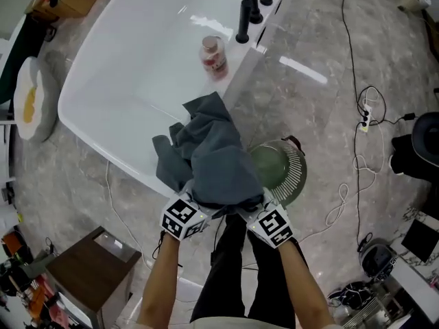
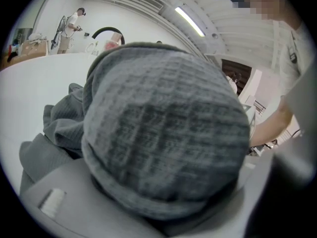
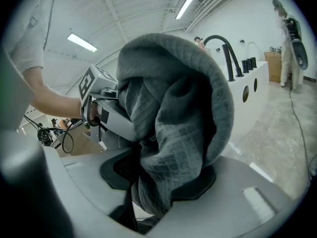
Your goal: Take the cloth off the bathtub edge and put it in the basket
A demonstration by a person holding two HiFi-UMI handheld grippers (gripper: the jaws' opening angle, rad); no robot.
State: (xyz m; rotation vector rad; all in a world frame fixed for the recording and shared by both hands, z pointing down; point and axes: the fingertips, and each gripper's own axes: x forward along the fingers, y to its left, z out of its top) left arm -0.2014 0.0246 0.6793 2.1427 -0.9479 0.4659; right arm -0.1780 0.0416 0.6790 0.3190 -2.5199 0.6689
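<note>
A grey cloth (image 1: 216, 160) hangs bunched between both grippers, its far end still lying over the white bathtub's (image 1: 130, 67) near rim. My left gripper (image 1: 199, 199) is shut on the cloth's left part; in the left gripper view the cloth (image 2: 163, 133) bulges over the jaws and hides them. My right gripper (image 1: 257, 203) is shut on the right part, with the cloth (image 3: 183, 113) pinched between its dark pads (image 3: 198, 185). The round green basket (image 1: 285, 173) stands on the floor beside the tub, half under the cloth. The left gripper (image 3: 101, 108) shows close by in the right gripper view.
A pink bottle (image 1: 213, 55) and black taps (image 1: 245, 12) stand on the tub's right rim. Cables (image 1: 357, 177) trail over the marble floor at right. A brown side table (image 1: 89, 269) is at lower left. A person (image 3: 292, 33) stands far off by the tub.
</note>
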